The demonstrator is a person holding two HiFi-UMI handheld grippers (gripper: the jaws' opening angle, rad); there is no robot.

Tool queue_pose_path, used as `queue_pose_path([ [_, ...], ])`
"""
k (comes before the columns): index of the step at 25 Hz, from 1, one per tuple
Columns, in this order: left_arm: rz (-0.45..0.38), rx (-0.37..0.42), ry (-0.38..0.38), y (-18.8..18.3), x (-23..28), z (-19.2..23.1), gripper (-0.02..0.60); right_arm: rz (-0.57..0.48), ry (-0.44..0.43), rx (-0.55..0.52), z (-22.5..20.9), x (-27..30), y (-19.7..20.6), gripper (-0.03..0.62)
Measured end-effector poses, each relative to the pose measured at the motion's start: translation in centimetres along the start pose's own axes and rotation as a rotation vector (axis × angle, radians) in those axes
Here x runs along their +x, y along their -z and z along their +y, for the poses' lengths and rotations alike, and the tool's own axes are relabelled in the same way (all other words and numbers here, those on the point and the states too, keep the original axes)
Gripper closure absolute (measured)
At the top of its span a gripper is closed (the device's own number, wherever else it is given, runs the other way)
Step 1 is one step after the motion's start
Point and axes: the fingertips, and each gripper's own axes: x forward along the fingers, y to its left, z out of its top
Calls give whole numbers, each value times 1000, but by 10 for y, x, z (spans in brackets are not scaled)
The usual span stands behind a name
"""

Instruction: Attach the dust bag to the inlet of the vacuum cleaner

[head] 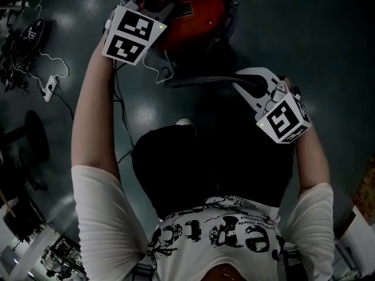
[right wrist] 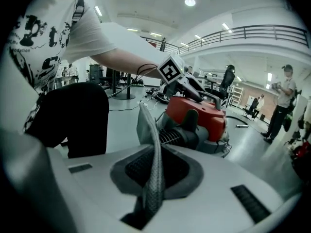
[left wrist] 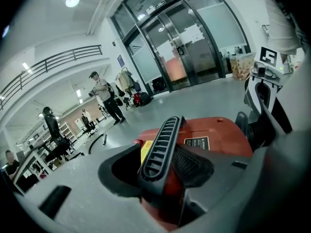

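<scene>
On the grey floor (head: 328, 34) sits one red canister vacuum cleaner (head: 190, 13). Of two grippers, the left gripper (left wrist: 158, 174) has its jaws wide apart astride the vacuum's black ribbed handle (left wrist: 163, 144). The right gripper (right wrist: 154, 178) is clamped on one grey woven dust bag (right wrist: 148, 130), just beside the vacuum's black corrugated neck (right wrist: 170, 137).
</scene>
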Motion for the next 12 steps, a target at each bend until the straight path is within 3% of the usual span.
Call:
queue_pose_path([
  [5,-9,1,-3,0,0,0,388,6,56,-52,-3,-1,2,566],
  [12,-21,5,-2,0,-1,1,388,47,168,8,-9,-4,6,563],
])
